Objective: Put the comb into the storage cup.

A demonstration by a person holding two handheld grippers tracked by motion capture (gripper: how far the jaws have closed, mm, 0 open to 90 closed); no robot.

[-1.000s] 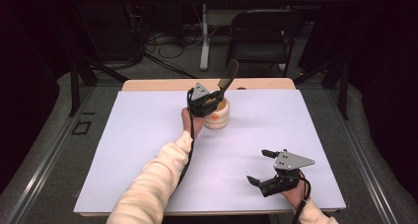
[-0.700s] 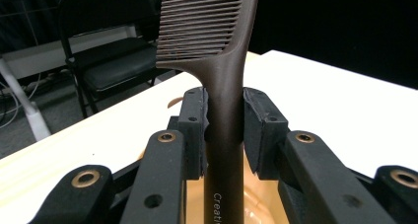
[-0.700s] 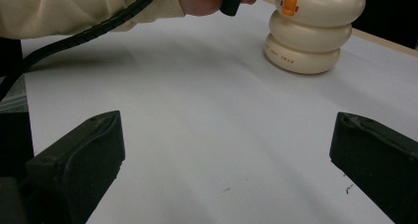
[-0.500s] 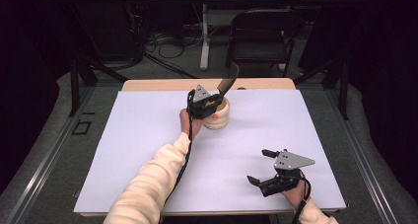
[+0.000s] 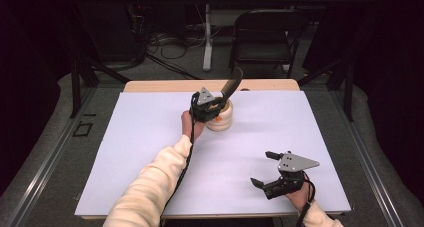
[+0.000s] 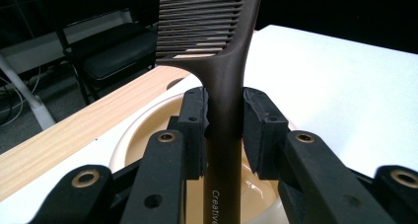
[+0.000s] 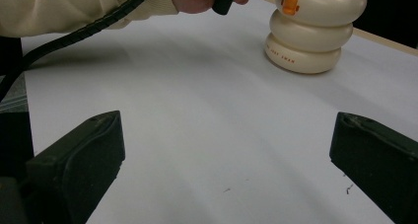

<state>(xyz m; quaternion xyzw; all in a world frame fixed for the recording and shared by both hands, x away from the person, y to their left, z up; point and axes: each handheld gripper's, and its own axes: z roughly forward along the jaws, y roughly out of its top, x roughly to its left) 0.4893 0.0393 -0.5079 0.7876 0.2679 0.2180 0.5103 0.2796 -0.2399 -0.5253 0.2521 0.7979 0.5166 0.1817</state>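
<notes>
Near right, the right gripper rests on the bench, jaws wide apart and empty, well away from the action. Farther back at centre, the left gripper has its jaws clamped on the comb handle, long axis upright over the cream holder, teeth above and pointing far.

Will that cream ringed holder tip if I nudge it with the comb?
Probably not easily: the holder looks squat, with a broad bottom ring flat on the table. It may slide, since the surface looks smooth. The comb, clamped by the left gripper, looks stiff enough to lever the rim.
</notes>
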